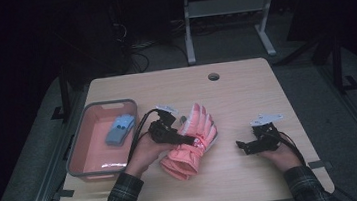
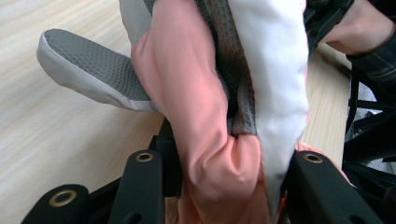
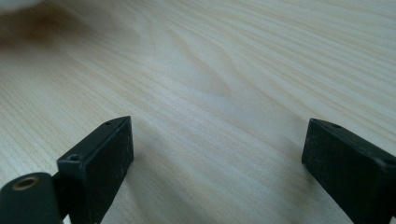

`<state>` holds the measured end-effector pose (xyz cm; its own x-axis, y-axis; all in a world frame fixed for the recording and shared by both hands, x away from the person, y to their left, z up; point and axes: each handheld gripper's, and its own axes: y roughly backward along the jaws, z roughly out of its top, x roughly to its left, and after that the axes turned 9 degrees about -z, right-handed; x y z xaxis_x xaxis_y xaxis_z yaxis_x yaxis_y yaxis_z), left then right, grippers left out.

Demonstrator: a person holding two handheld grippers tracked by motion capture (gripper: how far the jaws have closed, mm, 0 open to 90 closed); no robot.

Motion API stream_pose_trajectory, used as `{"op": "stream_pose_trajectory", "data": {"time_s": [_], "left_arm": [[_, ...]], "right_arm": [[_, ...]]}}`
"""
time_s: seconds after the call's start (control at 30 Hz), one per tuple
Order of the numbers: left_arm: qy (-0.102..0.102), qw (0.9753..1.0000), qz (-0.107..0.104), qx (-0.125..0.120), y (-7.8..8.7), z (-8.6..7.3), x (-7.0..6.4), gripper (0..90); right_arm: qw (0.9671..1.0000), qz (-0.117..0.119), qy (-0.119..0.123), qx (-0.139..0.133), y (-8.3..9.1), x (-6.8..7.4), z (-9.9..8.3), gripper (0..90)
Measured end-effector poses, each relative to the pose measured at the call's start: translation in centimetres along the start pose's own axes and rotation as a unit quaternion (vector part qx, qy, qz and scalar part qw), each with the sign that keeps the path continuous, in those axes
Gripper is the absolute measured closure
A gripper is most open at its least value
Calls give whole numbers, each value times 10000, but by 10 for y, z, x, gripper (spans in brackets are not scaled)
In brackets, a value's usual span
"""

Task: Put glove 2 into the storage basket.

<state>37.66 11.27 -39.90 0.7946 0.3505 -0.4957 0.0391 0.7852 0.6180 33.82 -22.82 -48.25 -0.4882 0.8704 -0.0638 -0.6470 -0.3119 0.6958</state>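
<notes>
The left gripper (image 1: 186,139) was clamped on the middle of the pink glove (image 1: 191,142), probably to carry it to the nearby tray (image 1: 74,151), while the right gripper (image 1: 244,146) rested open on the table (image 1: 245,88).

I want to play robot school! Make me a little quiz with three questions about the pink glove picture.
1. True or false: the left tool is shut on the pink glove.
2. What lies inside the grey bin? A) a blue glove B) a banana C) a cup
3. Fill in: the right tool has its jaws ____ over the bare wooden table.

Key:
1. True; pink fabric is bunched between its jaws.
2. A, the blue glove.
3. Open.
</notes>
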Motion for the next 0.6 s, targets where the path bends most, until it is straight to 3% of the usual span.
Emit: {"op": "stream_pose_trajectory", "data": {"time_s": [0.33,0.6], "left_arm": [[32,9997,184,-167,41,12,-3,592],[189,9984,326,-410,84,9,-2,592]], "right_arm": [[10000,0,13,2,0,0,0,84],[10000,-7,7,4,0,0,0,84]]}}
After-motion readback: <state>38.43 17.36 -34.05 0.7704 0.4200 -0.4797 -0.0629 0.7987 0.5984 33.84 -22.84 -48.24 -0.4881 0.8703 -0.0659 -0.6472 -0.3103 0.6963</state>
